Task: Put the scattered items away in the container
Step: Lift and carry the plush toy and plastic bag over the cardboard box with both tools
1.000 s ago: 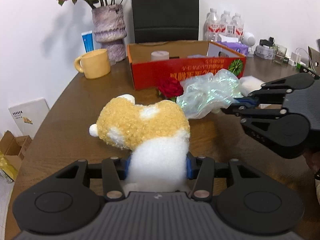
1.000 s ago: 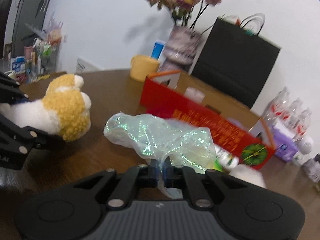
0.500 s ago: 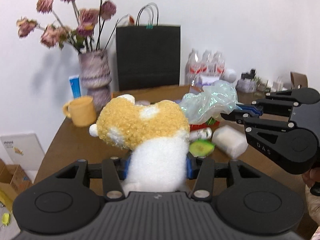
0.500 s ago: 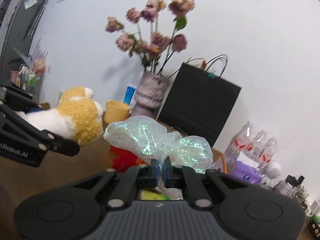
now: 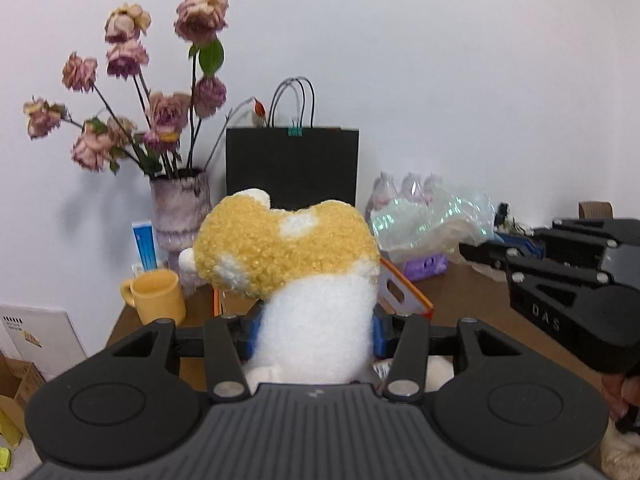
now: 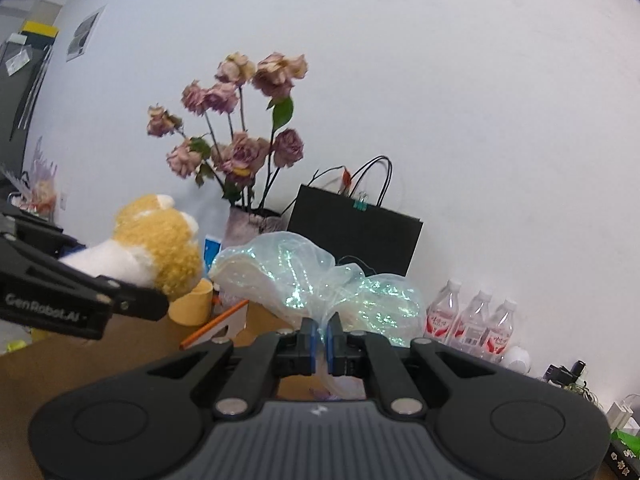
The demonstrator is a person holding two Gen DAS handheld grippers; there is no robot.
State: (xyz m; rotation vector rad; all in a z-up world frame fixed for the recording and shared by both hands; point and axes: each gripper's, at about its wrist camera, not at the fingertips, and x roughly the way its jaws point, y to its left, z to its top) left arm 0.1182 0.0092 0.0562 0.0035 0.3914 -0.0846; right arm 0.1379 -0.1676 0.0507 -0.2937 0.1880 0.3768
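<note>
Above table, left gripper [image 5: 316,330] clamps plush toy [image 5: 296,264], right gripper [image 6: 319,338] pinches iridescent bag [image 6: 304,276]

A plain white wall [image 5: 440,60] backs a brown wooden table [image 5: 472,292]. Along the table's far edge stand a vase of dried roses [image 5: 180,204] and a black paper bag [image 5: 292,168]; water bottles [image 6: 472,320] cluster at its far right corner.
</note>
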